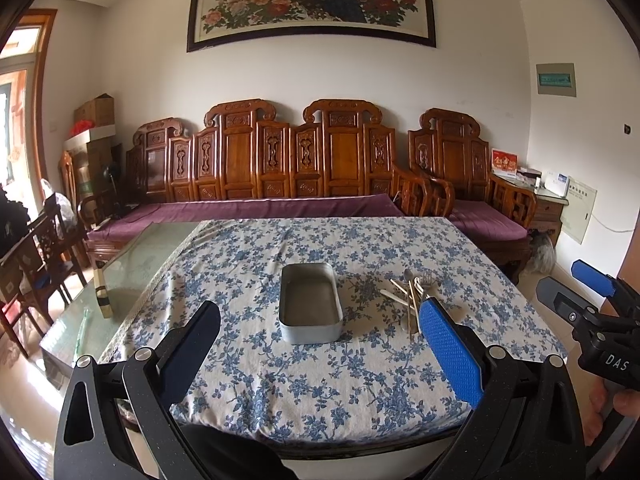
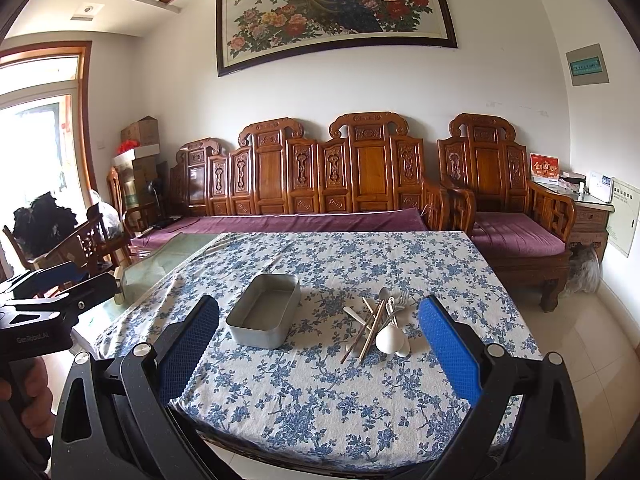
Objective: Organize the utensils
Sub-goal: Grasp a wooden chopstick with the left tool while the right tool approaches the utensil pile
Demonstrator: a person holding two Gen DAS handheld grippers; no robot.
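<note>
Table (image 1: 360, 380) with a blue floral cloth fills the lower half of both views; carved wooden sofa (image 2: 320, 184) behind, not relevant. On the cloth, near the middle, sits an empty grey metal tin (image 1: 310, 306), long side running away from the cameras, likely placed as the drop-off for the task. Just right of it, apart and not touching, lies the utensil pile (image 2: 380, 320): crossed chopsticks, a metal spoon and fork, a white spoon (image 2: 390, 338) nearest the front edge (all jumbled, so singling one out looks fiddly).

Left gripper (image 1: 320, 348) hangs over the near table edge facing the tin, fingers spread wide, nothing between them. Right gripper (image 2: 320, 348) likewise spread and empty, lined up so the pile sits just inside its right finger, probably the side meant to pick. A hand is partly visible at the frame edge in each view.

Nothing in the tin yet; task looks unstarted. Likely first move: right gripper down onto the pile.
</note>
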